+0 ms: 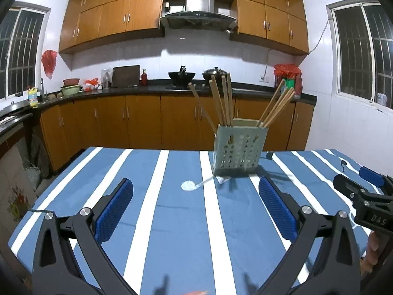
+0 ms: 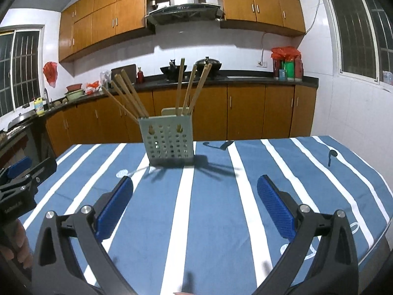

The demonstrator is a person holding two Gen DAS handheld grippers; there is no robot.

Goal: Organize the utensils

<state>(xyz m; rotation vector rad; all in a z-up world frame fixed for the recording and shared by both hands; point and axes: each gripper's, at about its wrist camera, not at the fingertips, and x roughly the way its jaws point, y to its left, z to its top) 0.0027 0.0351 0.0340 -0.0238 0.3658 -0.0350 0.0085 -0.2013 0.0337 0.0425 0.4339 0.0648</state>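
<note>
A pale green perforated utensil holder (image 1: 237, 150) stands upright on the blue-and-white striped tablecloth (image 1: 172, 221), toward the far side; it also shows in the right wrist view (image 2: 170, 140). Several wooden chopsticks (image 1: 222, 100) stand in it, fanned out in two bunches, also seen in the right wrist view (image 2: 189, 88). My left gripper (image 1: 196, 196) is open and empty, held above the cloth in front of the holder. My right gripper (image 2: 195, 191) is open and empty, likewise short of the holder. Each gripper shows at the edge of the other's view.
The table's edges run left (image 1: 44, 196) and right (image 2: 378, 172). Behind the table are kitchen counters (image 1: 147, 89) with pots, a cutting board and bottles, wooden cabinets (image 1: 147, 120), and barred windows on both sides.
</note>
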